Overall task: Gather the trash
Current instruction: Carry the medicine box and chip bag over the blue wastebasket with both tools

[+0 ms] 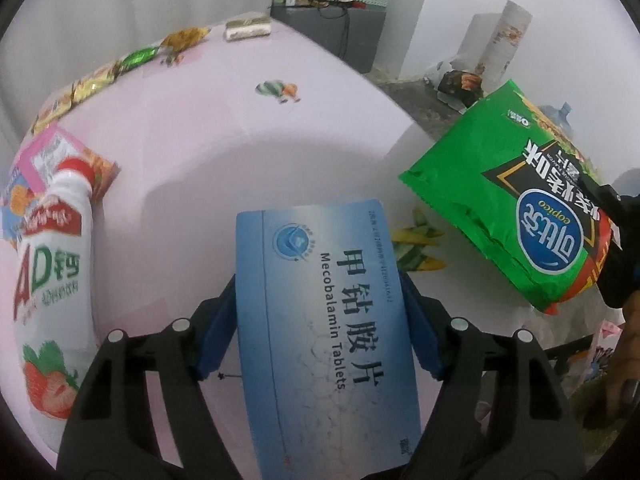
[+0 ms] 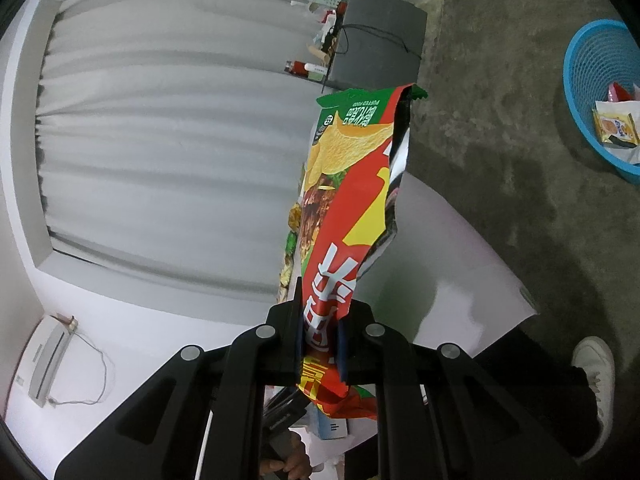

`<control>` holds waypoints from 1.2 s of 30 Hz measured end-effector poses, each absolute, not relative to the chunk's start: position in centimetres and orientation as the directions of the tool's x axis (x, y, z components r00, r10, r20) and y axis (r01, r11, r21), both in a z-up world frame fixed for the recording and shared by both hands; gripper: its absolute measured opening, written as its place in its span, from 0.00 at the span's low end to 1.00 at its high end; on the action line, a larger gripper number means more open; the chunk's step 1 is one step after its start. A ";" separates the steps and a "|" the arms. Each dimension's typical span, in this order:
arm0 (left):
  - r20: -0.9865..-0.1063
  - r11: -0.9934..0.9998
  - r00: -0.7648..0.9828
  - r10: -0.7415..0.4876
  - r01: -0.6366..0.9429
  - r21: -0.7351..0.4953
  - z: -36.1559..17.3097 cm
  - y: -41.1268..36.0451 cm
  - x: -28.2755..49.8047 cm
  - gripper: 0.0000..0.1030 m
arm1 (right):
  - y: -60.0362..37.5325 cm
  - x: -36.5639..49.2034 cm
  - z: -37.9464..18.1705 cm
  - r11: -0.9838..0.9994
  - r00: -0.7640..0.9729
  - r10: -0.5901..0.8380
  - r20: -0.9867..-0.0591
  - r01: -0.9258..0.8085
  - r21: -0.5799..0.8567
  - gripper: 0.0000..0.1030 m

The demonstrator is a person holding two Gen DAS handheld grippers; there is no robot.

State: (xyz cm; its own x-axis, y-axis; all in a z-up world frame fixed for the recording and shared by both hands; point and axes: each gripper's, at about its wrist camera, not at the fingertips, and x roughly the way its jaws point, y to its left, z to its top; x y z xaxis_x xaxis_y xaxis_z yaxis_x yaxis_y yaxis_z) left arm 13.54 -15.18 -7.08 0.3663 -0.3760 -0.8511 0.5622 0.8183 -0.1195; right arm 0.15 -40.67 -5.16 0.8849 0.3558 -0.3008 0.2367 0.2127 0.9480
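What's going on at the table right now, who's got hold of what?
A person is clearing trash with a gripper in each hand. The left gripper has its blue pads on both sides of a blue tablet box over the pink table. The right gripper is shut on a green chip bag, held up in the air. A blue basket on the floor already holds some wrappers.

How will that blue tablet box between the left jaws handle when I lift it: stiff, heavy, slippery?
The blue tablet box looks like thin flat-faced card, so probably stiff but crushable if squeezed hard. For its size it is likely light. Its smooth printed sides may slip a little against the blue pads either side.
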 end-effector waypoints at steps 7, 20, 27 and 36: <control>-0.811 0.769 0.397 -0.429 0.632 -0.098 -4.0 -19.2 12.5 0.68 | -43.0 -3.1 -5.4 0.173 0.921 0.286 -0.265 0.223 0.959 0.12; -0.775 0.567 0.252 -0.579 0.808 -0.161 -2.8 -32.4 9.7 0.68 | -51.1 -13.2 -9.0 0.051 0.931 -0.020 -0.364 0.365 0.930 0.12; -0.796 0.520 0.180 -0.577 0.833 -0.188 -4.6 -36.8 8.8 0.68 | -54.1 -15.8 -14.0 -0.111 0.882 -0.128 -0.454 0.443 0.890 0.12; -0.823 0.512 0.150 -0.548 0.838 -0.188 -6.6 -39.4 8.8 0.68 | -58.4 -13.0 -21.9 -0.254 0.834 -0.110 -0.540 0.502 0.827 0.20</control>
